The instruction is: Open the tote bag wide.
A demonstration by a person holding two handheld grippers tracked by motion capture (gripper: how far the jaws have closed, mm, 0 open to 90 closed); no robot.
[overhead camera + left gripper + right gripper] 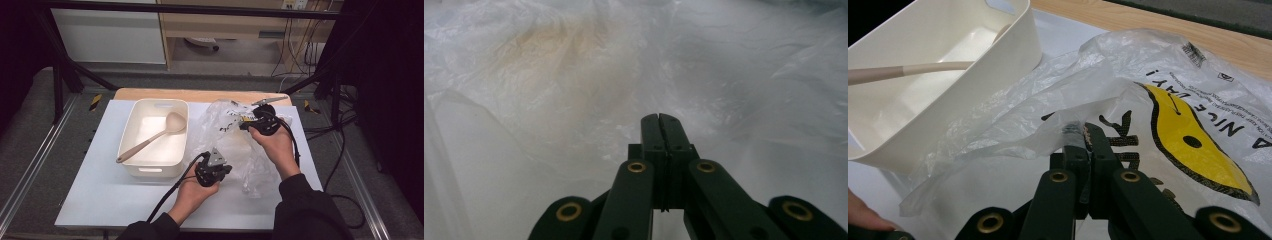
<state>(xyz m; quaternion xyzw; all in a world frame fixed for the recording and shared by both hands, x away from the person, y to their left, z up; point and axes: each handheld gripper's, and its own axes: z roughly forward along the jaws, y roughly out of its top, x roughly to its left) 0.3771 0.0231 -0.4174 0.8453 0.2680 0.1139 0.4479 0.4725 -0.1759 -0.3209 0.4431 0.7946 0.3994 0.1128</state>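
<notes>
A clear plastic bag (pixel 235 145) with a yellow face print (pixel 1193 145) lies crumpled on the white table top, right of a cream bin (pixel 150 167). A beige ladle (pixel 150 140) rests in the bin, bowl toward the far side. My right gripper (pixel 243 125) is at the bag's far edge, shut on a fold of film that drapes over its tips (pixel 1083 129). My left gripper (pixel 227 169) is at the bag's near left edge. Its jaws (pixel 659 119) are pressed together, with the film (pixel 549 75) wrinkling right at the tips and spreading all around them.
The bin's wall (pixel 973 90) stands close beside the bag, with the ladle's handle (pixel 908 71) across it. A wooden board (pixel 200 95) borders the far edge of the table top. Cables (pixel 345 130) trail off the right side, and dark frame bars stand at the back.
</notes>
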